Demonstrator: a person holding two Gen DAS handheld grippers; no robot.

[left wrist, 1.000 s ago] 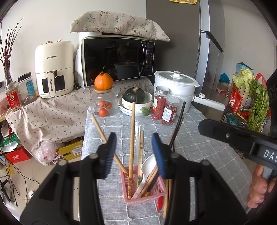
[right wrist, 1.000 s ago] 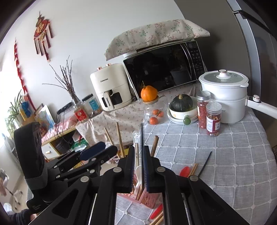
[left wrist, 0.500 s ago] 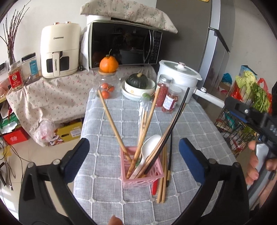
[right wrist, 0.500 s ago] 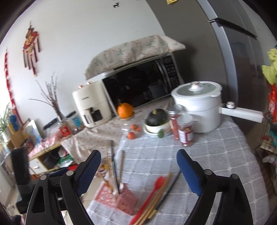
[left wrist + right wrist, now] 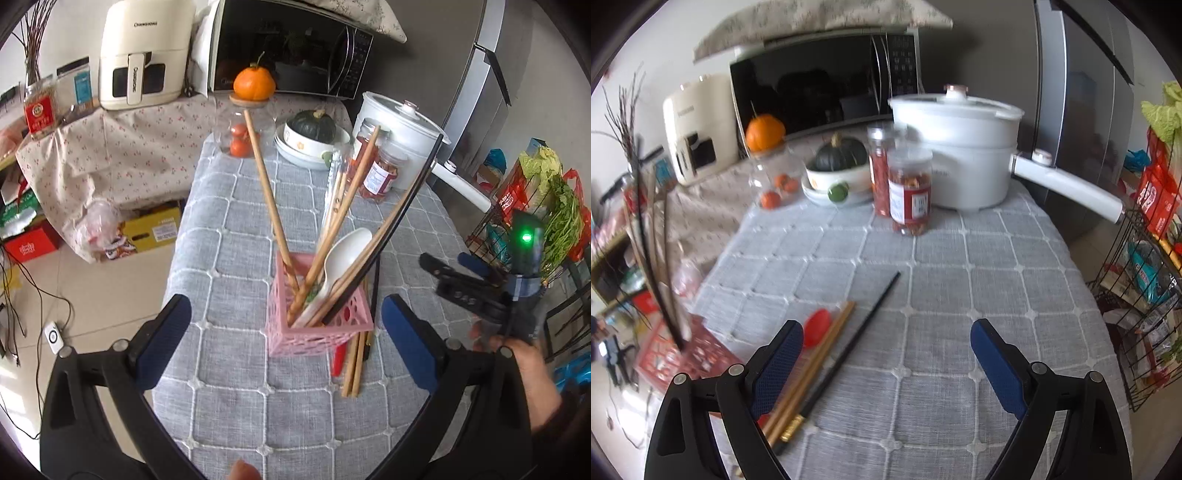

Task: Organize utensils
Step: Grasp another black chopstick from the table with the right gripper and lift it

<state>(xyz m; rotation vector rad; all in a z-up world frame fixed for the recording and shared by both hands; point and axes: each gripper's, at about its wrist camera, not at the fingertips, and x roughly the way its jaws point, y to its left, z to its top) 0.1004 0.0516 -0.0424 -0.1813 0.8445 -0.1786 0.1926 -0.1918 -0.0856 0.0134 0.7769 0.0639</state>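
**Both grippers empty, jaws wide after the last drops**

Left gripper (image 5: 286,343) now has its jaws spread wide, nothing held; a second ago they were nearly closed around a wooden chopstick over the pink basket (image 5: 317,328). I read that as a release. That stick now leans in the basket with the other chopsticks (image 5: 269,195), the white spoon (image 5: 341,251) and a black chopstick (image 5: 410,218). The basket sits dead centre in my left view, just past the fingertips at 12 o'clock.

Right gripper (image 5: 886,358) also went from shut to wide open and has swung off the basket, which is now at its 9 o'clock, blurred. Closest to its left finger, at 10 o'clock, the loose pieces lie on the grey tablecloth (image 5: 979,295): red spoon (image 5: 817,326), wooden pair (image 5: 812,365), black chopstick (image 5: 849,347), touching or nearly so.

My judgement: task partly done, and these loose ones go next, right hand best placed.
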